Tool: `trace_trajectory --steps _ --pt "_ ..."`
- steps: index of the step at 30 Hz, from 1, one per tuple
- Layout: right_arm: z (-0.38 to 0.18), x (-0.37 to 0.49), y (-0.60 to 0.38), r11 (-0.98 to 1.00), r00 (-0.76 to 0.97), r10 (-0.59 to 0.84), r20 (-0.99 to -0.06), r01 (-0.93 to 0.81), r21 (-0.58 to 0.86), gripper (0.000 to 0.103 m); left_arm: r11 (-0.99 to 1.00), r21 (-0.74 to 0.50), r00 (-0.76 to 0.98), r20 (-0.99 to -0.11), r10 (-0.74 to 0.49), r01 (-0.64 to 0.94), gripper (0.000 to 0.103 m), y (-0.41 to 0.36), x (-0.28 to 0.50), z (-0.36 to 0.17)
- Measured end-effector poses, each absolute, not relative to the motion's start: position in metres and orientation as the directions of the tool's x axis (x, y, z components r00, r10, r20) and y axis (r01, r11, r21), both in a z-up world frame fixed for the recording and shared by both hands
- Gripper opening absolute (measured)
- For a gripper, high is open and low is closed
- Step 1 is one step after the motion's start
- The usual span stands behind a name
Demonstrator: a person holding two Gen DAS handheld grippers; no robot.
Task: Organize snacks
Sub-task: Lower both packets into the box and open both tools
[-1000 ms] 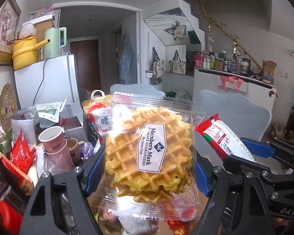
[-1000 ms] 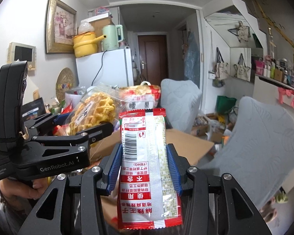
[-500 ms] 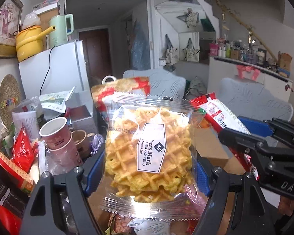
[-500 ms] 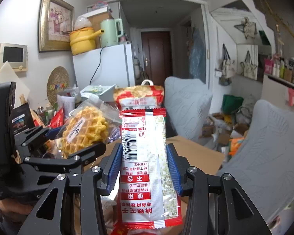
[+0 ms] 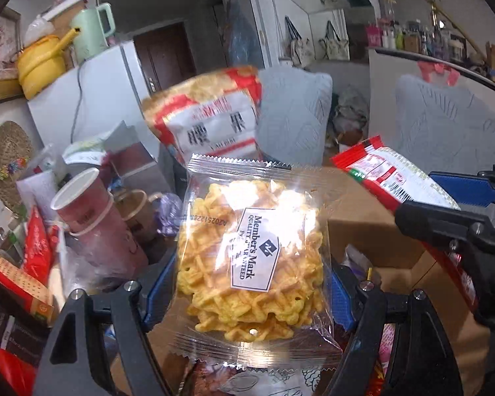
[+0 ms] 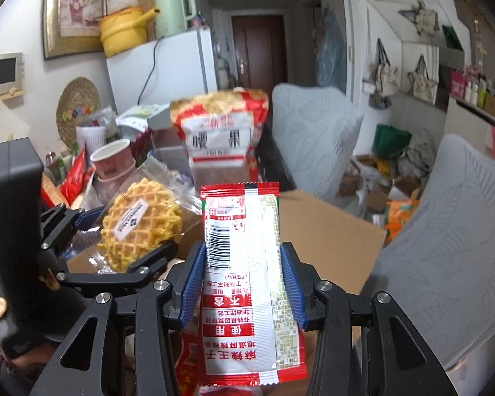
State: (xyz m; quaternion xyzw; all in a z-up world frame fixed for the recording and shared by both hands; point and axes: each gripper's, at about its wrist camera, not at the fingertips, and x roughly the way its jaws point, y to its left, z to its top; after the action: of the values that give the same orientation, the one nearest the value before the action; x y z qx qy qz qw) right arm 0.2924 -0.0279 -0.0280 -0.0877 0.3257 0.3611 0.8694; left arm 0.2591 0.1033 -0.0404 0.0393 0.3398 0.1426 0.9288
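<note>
Over the cardboard box (image 6: 330, 231), both tools have dipped lower: left tool (image 5: 247, 283) grasping waffle pack (image 5: 250, 257), right tool (image 6: 244, 283) grasping red sachet (image 6: 244, 280) at its 3 o'clock.

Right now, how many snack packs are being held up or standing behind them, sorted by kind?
Waffle pack, in the left gripper: 1
Red and white sachet, in the right gripper: 1
Big red and white bag, behind: 1
Total: 3
</note>
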Motion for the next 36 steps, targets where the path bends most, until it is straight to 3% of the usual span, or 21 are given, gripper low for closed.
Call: trace_trajectory --steps 11,20,29,36 --pt "-0.066 0.318 -0.016 0.741 0.402 0.494 -0.771 -0.659 0.132 0.046 0.956 0.156 0.628 -0.725 0.282 -0.248 0.078 0.112 0.279 -0.069" --pt "-0.075 0.324 -0.014 0.751 0.380 0.460 -0.803 -0.649 0.123 0.047 0.954 0.158 0.544 -0.792 0.276 -0.254 0.078 0.116 0.291 -0.085" --pt "-0.081 0.329 -0.014 0.763 0.355 0.427 -0.832 -0.634 0.122 0.062 0.947 0.217 0.498 -0.810 0.310 -0.236 0.080 0.110 0.298 -0.091" --pt "-0.080 0.329 -0.013 0.762 0.354 0.429 -0.831 -0.636 0.122 0.063 0.944 0.224 0.491 -0.811 0.319 -0.243 0.080 0.110 0.299 -0.088"
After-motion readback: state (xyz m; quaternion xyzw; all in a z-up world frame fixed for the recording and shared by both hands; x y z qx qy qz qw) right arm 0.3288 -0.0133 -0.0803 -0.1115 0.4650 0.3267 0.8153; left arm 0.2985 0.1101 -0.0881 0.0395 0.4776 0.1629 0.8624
